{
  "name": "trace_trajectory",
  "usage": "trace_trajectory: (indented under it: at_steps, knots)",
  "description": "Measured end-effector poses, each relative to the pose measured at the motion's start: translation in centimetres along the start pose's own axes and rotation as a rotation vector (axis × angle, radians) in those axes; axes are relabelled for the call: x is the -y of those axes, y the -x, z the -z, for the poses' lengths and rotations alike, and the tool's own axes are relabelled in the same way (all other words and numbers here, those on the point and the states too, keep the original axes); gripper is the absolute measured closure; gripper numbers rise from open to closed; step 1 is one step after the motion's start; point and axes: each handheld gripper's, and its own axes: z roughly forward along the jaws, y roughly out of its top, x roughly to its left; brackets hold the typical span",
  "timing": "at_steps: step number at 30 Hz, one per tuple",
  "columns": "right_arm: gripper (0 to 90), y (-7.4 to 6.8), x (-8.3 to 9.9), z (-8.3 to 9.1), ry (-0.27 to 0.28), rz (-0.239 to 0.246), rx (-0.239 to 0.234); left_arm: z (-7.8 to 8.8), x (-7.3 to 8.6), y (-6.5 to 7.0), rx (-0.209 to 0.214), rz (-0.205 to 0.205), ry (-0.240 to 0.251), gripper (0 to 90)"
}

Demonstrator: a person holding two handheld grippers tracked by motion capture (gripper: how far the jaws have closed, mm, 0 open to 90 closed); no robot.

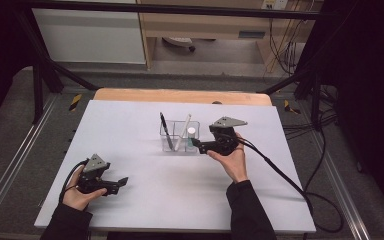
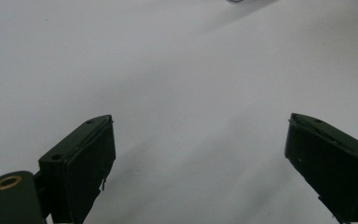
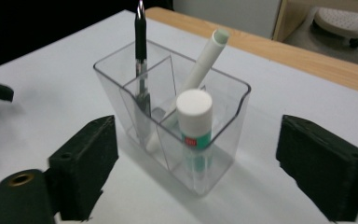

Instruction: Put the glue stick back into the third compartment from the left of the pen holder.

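The clear plastic organizer (image 1: 180,136) stands upright a little behind the middle of the white tabletop (image 1: 145,200), with open surface on every side: a broad bare stretch toward the person, a narrower strip behind it before the wooden edge (image 1: 180,95) of the table. Its inner walls divide it into compartments. A black pen (image 3: 141,56) stands nearly upright in the far-left one, a white marker (image 3: 200,70) leans across the rear one with its capped end over the rim, and a glue stick (image 3: 194,123) with a white cap and green label stands upright in the near compartment, closest to the right gripper.

The right gripper (image 1: 196,143) is held just to the right of the organizer, its jaws spread wide with nothing between the pads (the glue stick stands free inside its compartment, untouched). In the right gripper view the organizer sits ahead of the two jaws, between their lines but beyond their tips.

The left gripper (image 1: 122,181) rests near the front-left corner of the tabletop, well apart from the organizer, jaws parted over bare white surface.

Around the table runs a black frame (image 1: 40,60); grey floor (image 1: 10,150) lies to both sides, cables (image 1: 325,200) trail on the right, and a wooden cabinet (image 1: 200,22) stands behind.
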Motion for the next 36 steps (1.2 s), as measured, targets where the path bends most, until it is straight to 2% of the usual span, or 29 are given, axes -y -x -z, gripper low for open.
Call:
trace_trajectory:
  at_steps: [2, 13, 16, 18, 29, 32, 36]
  knots:
    - [9.2, 0.0, 0.2, 0.6, -0.032, 0.004, -0.002, -0.1, 0.0, 0.0, 0.002, 0.001, -0.001, 8.5]
    - [0.8, 1.1, 2.2, 3.7, -0.082, -0.011, -0.014, -0.3, 0.1, 0.2, 0.009, -0.003, -0.011, 8.5]
    - [0.4, 1.4, 3.2, 4.5, -0.102, -0.016, -0.020, -0.3, 0.1, 0.2, 0.011, -0.006, -0.012, 8.4]
    - [0.4, 1.7, 4.0, 4.9, -0.111, 0.002, -0.028, -0.3, 0.1, 0.2, 0.011, -0.008, -0.013, 8.3]
    - [0.4, 3.2, 8.4, 6.5, -0.138, -0.028, -0.039, -0.4, 0.1, 0.4, 0.018, -0.015, -0.018, 7.3]
    - [0.4, 3.7, 9.6, 7.0, -0.153, -0.045, -0.033, -0.4, 0.1, 0.4, 0.017, -0.016, -0.020, 7.3]
    - [0.4, 4.2, 10.7, 7.6, -0.174, -0.042, -0.018, -0.4, 0.1, 0.5, 0.020, -0.023, -0.020, 7.1]
